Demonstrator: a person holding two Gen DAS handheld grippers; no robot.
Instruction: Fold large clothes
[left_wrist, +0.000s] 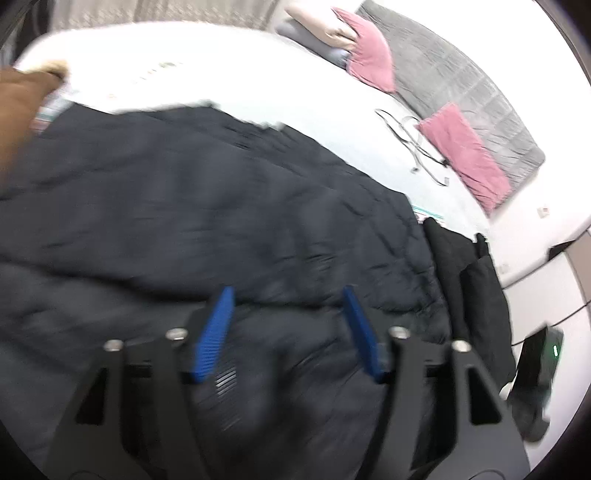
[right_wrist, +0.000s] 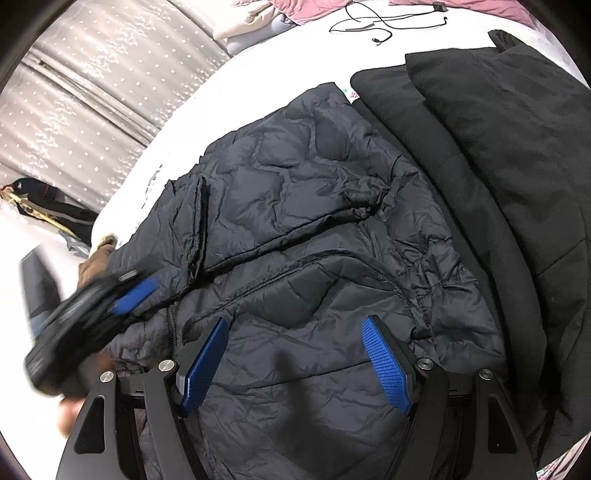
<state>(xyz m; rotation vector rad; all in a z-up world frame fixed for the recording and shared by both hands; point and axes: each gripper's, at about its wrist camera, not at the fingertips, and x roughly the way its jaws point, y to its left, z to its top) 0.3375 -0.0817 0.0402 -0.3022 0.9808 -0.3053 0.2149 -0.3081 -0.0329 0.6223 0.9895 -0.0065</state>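
A dark navy quilted jacket (left_wrist: 221, 203) lies spread on the white bed (left_wrist: 184, 66). The right wrist view shows it (right_wrist: 314, 221) with one sleeve folded across its body. My left gripper (left_wrist: 288, 295) hovers over the jacket, its picture blurred, jaws open and nothing pinched between the blue pads. The right wrist view catches it as a blur at the jacket's left edge, one blue pad (right_wrist: 135, 293) showing. My right gripper (right_wrist: 295, 321) stands open just above the jacket's lower part, with only fabric beneath it.
A black garment (right_wrist: 498, 147) lies beside the jacket on the right. A brown fur-trimmed item (right_wrist: 96, 258) sits at the left. Pink pillows (left_wrist: 465, 155), a grey blanket (left_wrist: 461, 81) and cables (left_wrist: 413, 147) lie farther up the bed. A black device (left_wrist: 543, 354) stands off the bed.
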